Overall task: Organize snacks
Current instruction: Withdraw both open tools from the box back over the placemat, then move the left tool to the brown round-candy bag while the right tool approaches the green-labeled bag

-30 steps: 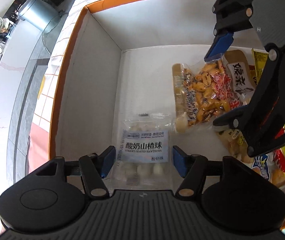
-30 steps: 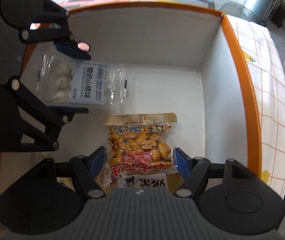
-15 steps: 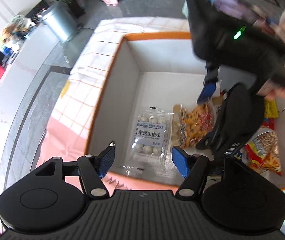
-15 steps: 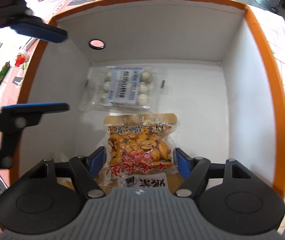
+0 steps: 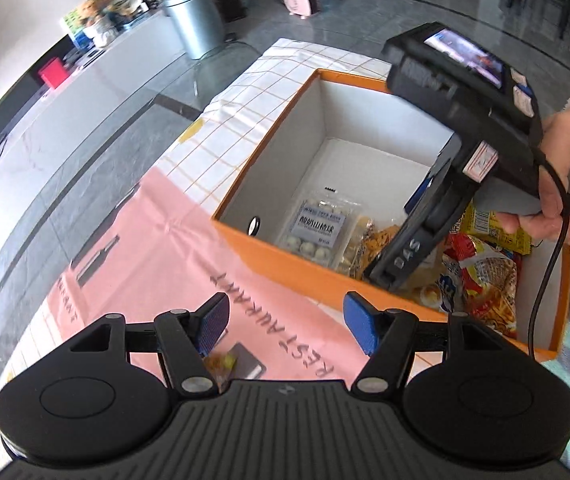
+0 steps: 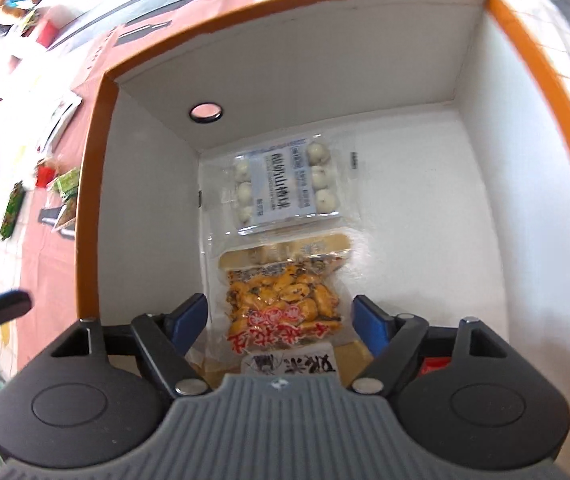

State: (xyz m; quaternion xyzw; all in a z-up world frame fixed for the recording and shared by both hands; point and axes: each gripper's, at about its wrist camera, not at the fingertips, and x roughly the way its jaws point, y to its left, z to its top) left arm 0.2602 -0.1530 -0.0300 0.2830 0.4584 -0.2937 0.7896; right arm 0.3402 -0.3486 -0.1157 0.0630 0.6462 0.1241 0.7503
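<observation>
Snacks are lying inside an orange-rimmed white box. In the right wrist view, a clear packet of white hawthorn balls is resting flat on the box floor at about twelve o'clock from the right gripper, and a bag of orange glazed snacks is lying just below it, its top edge touching or slightly overlapping the packet. The right gripper's jaws have just been opening; they are standing wide on either side of the orange bag, with a gap showing between each blue pad and the bag, so nothing is being gripped. A round hole is showing in the box's far wall.

The left wrist view is giving what the other cannot: the box from outside, sitting on a pink tablecloth over a checked cloth, with more snack bags in red and yellow piled at the box's three o'clock end. A person's hand is holding the black right gripper body over the box. The left gripper is hovering outside the box at about six o'clock from it, above the pink cloth, jaws spread apart and empty. A small wrapped yellow sweet is lying on the cloth just under its left finger.

Only the right view is showing green wrapped snacks on the table at nine o'clock, outside the box.
</observation>
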